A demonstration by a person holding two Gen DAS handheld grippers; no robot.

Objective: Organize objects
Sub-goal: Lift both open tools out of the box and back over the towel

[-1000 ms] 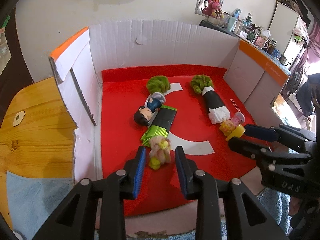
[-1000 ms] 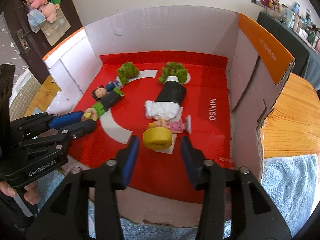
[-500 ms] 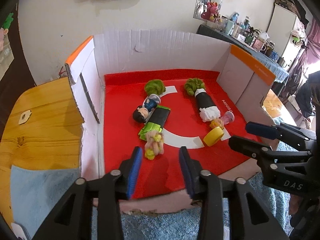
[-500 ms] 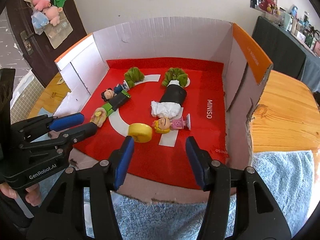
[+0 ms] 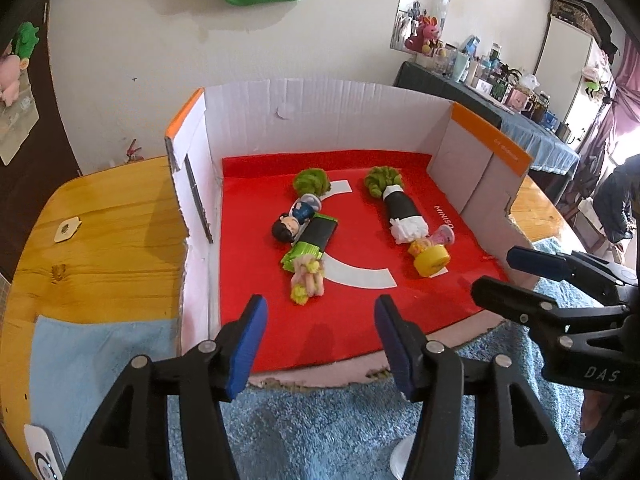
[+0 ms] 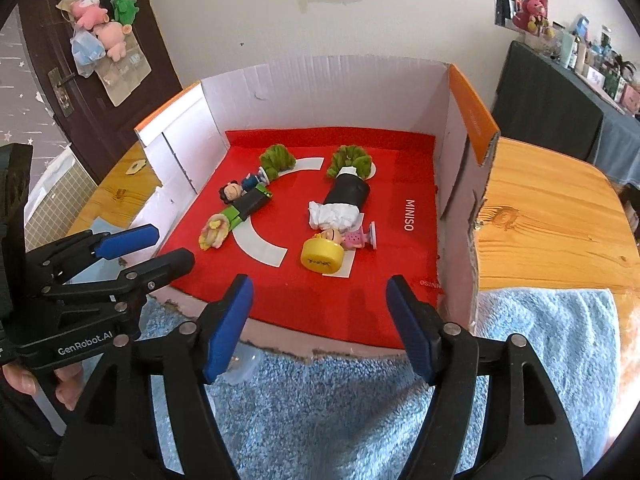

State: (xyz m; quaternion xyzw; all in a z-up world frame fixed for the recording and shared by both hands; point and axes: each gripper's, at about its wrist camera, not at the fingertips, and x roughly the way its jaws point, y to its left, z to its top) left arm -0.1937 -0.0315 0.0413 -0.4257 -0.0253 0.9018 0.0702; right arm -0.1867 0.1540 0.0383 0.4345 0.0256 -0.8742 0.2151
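Observation:
An open cardboard box (image 5: 320,116) with a red floor holds the toys. A pink-and-yellow plush flower (image 5: 306,282) lies by a black-and-green packet (image 5: 314,240) and a dark-haired doll (image 5: 292,222). My left gripper (image 5: 319,308) hovers just short of the flower, its jaws opening with nothing between them. Further right, a yellow cap (image 6: 322,256) rests against a small pink doll (image 6: 352,236) and a black-and-white roll (image 6: 344,200). My right gripper (image 6: 319,286) hangs above the box's front edge, its jaws also opening and empty. Two green pompoms (image 6: 278,160) lie at the back.
The box stands on a wooden table (image 6: 540,216) with a fluffy blue towel (image 6: 340,400) under its torn front edge. Tall white walls close its left, back and right sides. A person's hand (image 6: 24,380) holds the left gripper. A cluttered sideboard (image 5: 500,88) stands far right.
Both grippers have drawn back and up out of the box while their jaws widened. The plush flower and the yellow cap, once between the fingers, now lie free on the red floor.

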